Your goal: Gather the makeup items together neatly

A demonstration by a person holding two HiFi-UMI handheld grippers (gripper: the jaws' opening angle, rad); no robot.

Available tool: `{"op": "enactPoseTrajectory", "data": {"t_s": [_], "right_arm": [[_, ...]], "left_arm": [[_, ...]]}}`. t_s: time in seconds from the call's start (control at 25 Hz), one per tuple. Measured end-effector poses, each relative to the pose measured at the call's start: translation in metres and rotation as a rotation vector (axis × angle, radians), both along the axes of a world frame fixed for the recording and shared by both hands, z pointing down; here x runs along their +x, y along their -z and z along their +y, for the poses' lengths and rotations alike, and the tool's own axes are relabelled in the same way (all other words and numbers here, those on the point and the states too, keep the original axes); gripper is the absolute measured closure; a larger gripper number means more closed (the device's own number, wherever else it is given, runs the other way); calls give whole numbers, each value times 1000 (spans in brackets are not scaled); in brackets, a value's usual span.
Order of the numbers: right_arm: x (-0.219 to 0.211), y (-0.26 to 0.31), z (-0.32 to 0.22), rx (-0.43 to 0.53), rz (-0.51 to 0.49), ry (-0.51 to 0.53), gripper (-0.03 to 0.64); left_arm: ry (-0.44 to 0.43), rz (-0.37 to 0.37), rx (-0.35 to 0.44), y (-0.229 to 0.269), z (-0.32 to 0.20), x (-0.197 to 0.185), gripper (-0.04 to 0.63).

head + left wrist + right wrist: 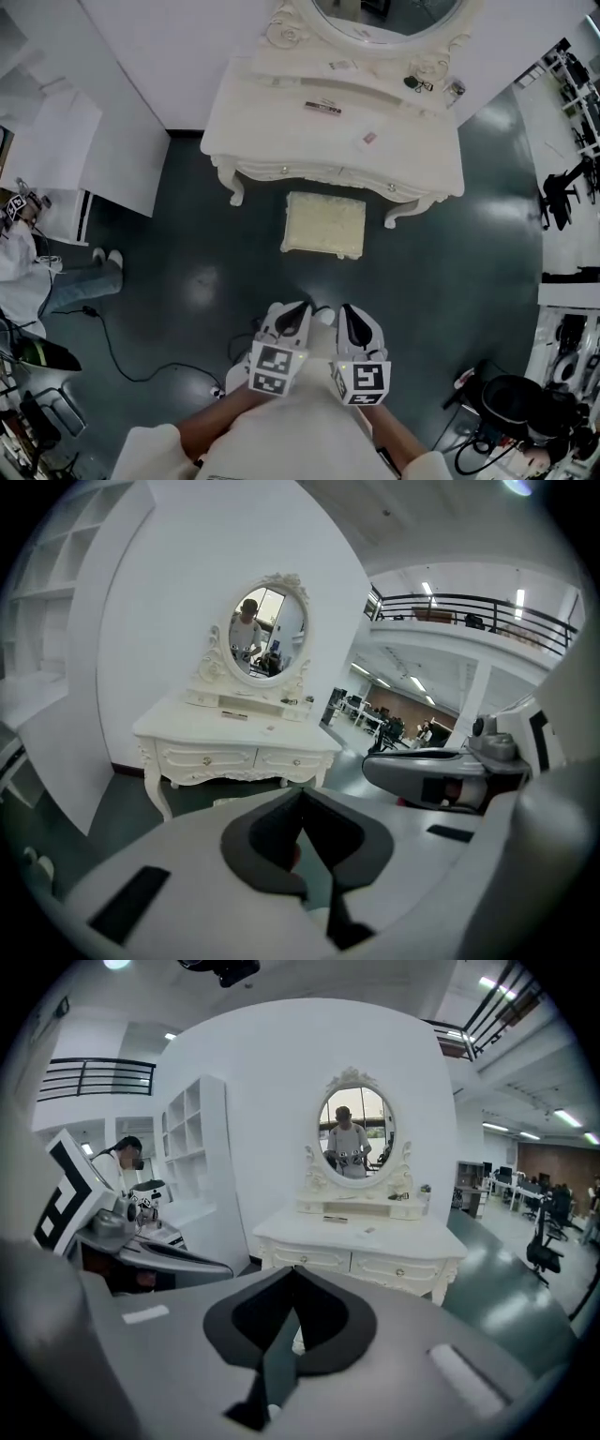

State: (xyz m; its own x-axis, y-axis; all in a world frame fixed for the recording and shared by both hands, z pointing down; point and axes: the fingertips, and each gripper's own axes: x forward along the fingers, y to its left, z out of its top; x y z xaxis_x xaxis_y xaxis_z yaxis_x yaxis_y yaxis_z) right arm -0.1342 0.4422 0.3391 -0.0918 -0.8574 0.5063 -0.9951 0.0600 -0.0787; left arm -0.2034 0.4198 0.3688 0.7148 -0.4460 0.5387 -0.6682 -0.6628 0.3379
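Left tool (pixel 302 311) and right tool (pixel 345 315) side by side, both pressed together and empty, small items (pixel 322 108), perhaps makeup, scattered on the white table (pixel 272 141) ahead

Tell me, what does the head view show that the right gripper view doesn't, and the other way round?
Only the head view: the left tool and right tool from above, side by side, both closed, and a black cable on the floor. Only the right gripper view: the mirror's reflection of a person holding tools, plus an upper railing. Both: the white dressing table with small makeup items scattered on top.
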Motion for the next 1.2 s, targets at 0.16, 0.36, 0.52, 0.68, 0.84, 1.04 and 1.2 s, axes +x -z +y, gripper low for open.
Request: {"op": "enactPoseTrajectory", "data": {"t_s": [0.16, 0.36, 0.52, 0.68, 0.84, 1.04, 1.2], "right_arm": [[-6, 3, -11, 10, 24, 22, 615], [10, 3, -36, 43, 5, 38, 615], [48, 1, -64, 76, 23, 76, 615], [103, -10, -95, 109, 35, 153, 615], [163, -10, -137, 125, 1, 273, 615], [210, -13, -163, 77, -39, 445, 614], [231, -16, -192, 62, -53, 504, 612]], "left_arm": [[9, 12, 3, 2, -8, -8, 586], [-8, -6, 13, -3, -25, 5, 586], [37, -20, 23, -4, -51, 37, 586], [117, -52, 11, -10, -77, 81, 586], [205, -90, 17, -11, -109, 142, 586], [280, -135, 44, 3, -139, 215, 586], [309, -155, 44, 3, -155, 237, 586]]}}
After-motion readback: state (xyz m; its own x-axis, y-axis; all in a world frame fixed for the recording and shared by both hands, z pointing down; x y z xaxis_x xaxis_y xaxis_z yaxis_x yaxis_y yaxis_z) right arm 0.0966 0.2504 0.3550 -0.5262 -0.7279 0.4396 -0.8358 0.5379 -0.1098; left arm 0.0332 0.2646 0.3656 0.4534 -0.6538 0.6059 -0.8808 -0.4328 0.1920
